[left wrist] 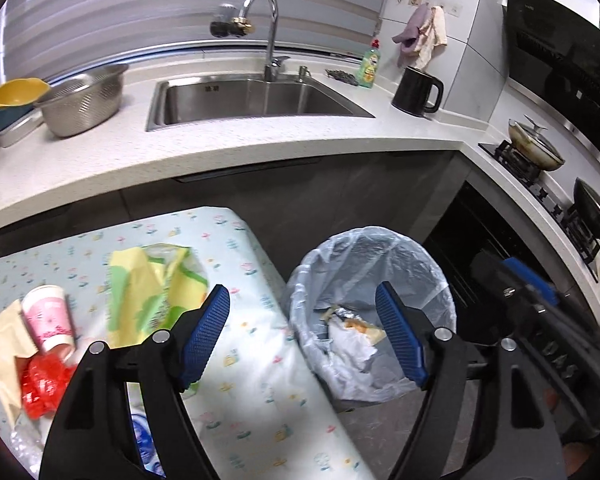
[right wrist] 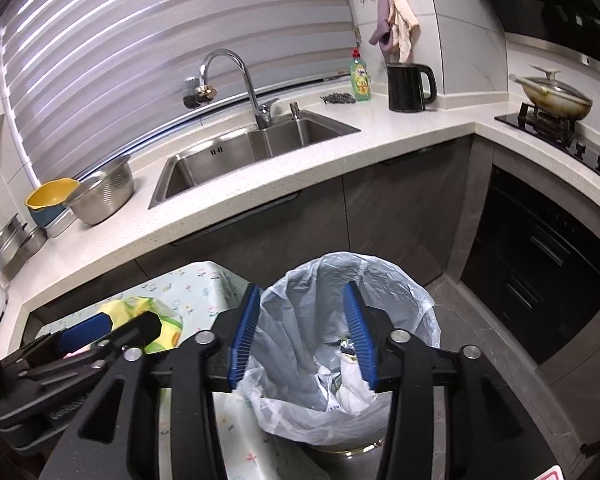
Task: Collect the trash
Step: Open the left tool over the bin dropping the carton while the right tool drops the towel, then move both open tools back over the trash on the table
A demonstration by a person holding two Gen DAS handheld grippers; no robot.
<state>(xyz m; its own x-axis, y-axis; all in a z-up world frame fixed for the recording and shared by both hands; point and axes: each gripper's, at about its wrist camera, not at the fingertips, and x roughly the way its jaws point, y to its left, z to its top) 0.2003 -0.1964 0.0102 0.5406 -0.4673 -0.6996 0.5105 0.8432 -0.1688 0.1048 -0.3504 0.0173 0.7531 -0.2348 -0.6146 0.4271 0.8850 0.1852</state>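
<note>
The left tongs [left wrist: 303, 332] stand wide and empty over the gap between the floral-clothed tabletop [left wrist: 256, 392] and the bin lined with a translucent plastic bag [left wrist: 432, 276]. The right tongs [right wrist: 302, 338] hang partly open and empty above that bin, where crumpled wrappers [right wrist: 350, 384] lie. On the tabletop remain a yellow-green plastic bag [left wrist: 148, 292], a pink paper cup [left wrist: 50, 320] and red crinkled plastic [left wrist: 44, 384].

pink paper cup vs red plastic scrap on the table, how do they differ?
The pink paper cup keeps its rigid cup shape, lying on its side; the red plastic scrap is a crumpled, shapeless wad. The cup is pale pink with print; the scrap is plain bright red. Both lie on the floral tablecloth, outside the lined trash bin.
</note>
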